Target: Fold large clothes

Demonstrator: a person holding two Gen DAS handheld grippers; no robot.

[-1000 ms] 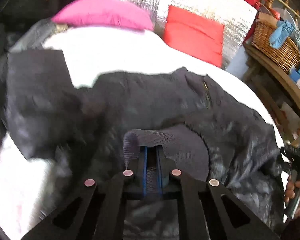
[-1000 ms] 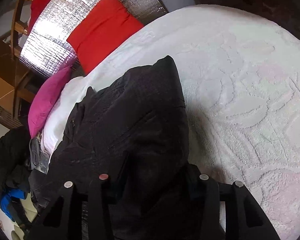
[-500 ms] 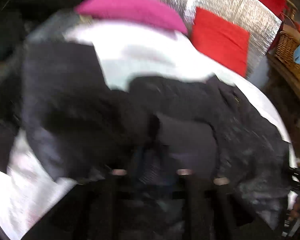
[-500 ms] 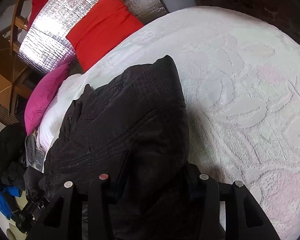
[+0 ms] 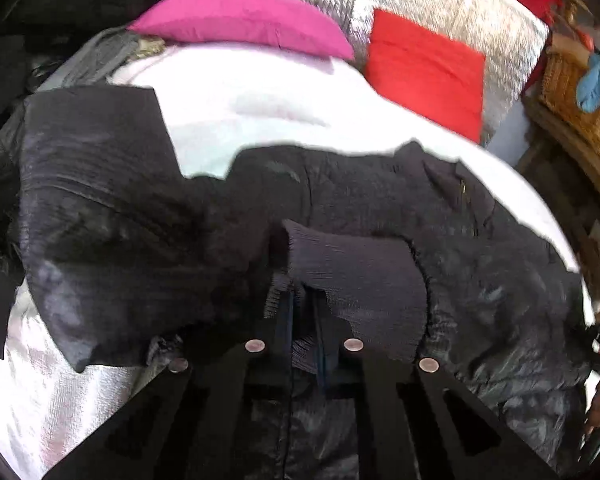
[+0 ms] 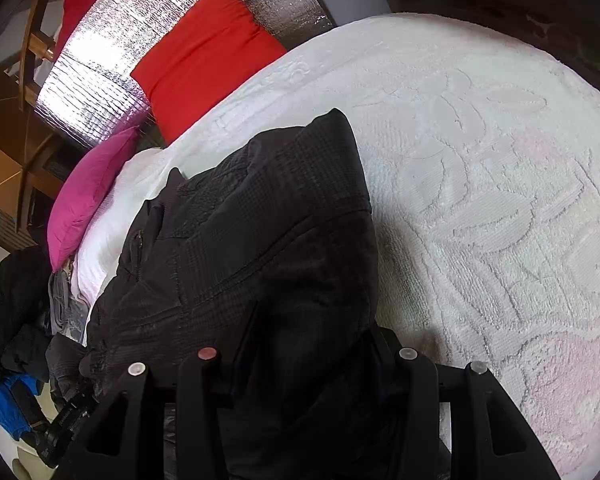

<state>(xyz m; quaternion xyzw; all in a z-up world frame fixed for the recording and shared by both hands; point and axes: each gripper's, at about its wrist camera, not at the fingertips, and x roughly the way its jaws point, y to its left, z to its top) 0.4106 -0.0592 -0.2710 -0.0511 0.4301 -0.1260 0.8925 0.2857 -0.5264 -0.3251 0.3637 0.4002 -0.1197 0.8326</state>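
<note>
here, white bedspread (image 6: 480,160), red pillow (image 6: 204,52)

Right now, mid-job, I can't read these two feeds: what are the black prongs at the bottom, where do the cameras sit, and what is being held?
No robot here: a person holds a two-finger gripper in each hand, each with a fisheye camera looking along its fingers. The prongs are those fingers. In the left view, the left gripper is shut on the ribbed cuff of a black jacket. In the right view, the right gripper is clamped on a thick fold of the same jacket. It lies on a white bedspread, with a pink pillow and red pillow at the head.
</note>
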